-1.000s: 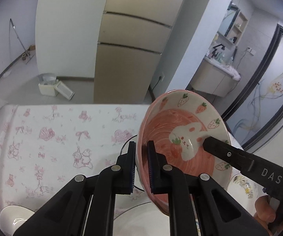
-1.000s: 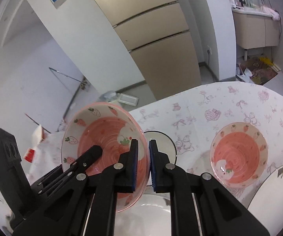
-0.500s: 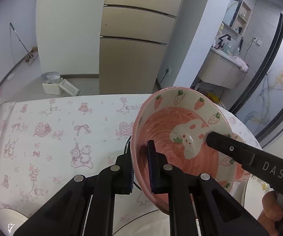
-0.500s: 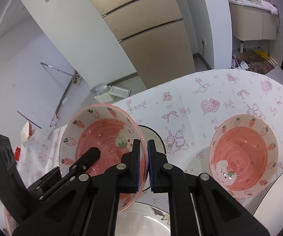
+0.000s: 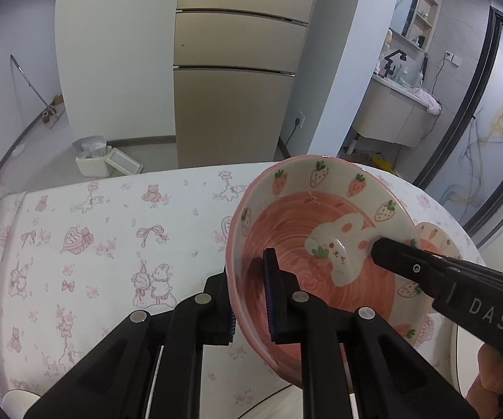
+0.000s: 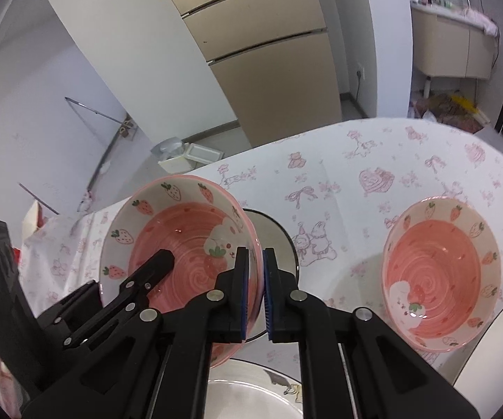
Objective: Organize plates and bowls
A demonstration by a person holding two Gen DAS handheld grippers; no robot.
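A pink bowl (image 5: 324, 230) with strawberries and a rabbit inside hangs tilted over the table, held from both sides. My left gripper (image 5: 248, 279) is shut on its left rim, one pad inside and one outside. In the right wrist view my right gripper (image 6: 255, 262) is shut on the right rim of the same bowl (image 6: 181, 237). A finger (image 5: 401, 262) of the right gripper reaches into the bowl, and a left finger (image 6: 157, 265) shows in the right wrist view. A second matching pink bowl (image 6: 439, 279) stands on the table to the right.
The table wears a white cloth with pink prints (image 5: 111, 244). A white plate (image 6: 251, 394) lies under the held bowl, another white plate (image 6: 495, 331) at the lower right. A round dark-rimmed dish (image 6: 279, 241) lies behind the held bowl. A fridge and a washbasin stand beyond.
Both grippers have sunk toward the table with the bowl between them. The bowl now sits lower in both views and shows more of its inside.
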